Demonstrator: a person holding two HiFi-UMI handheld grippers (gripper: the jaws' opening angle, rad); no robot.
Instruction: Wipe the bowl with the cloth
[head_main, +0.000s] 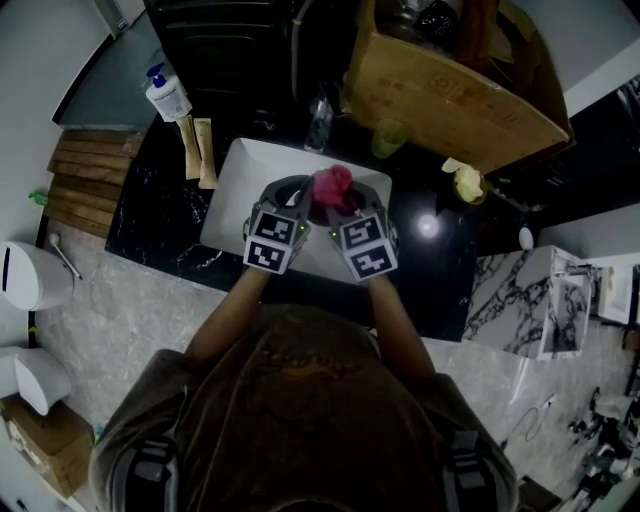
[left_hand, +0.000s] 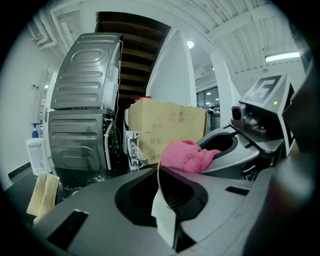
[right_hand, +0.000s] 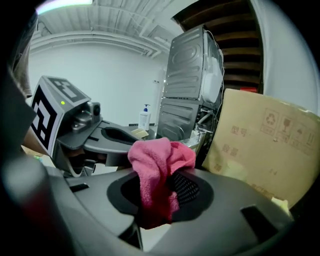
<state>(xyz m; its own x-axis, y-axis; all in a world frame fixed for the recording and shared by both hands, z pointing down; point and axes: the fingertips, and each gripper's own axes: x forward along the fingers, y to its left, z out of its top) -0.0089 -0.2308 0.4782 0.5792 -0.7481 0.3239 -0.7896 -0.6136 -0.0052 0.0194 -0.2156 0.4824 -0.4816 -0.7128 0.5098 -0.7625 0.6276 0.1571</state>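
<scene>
In the head view both grippers meet over a white tray on the black counter. My left gripper is shut on the thin rim of the bowl, which runs edge-on between its jaws; in the head view the bowl shows as a dark round rim. My right gripper is shut on the bunched pink cloth, and the cloth sits at the bowl's right side. In the left gripper view the cloth lies just past the bowl's rim. The bowl's inside is mostly hidden.
A pump bottle and two tan sponges stand left of the tray. A large cardboard box and a steel appliance lie behind. A yellow-green cup stands near the box. Wooden slats lie far left.
</scene>
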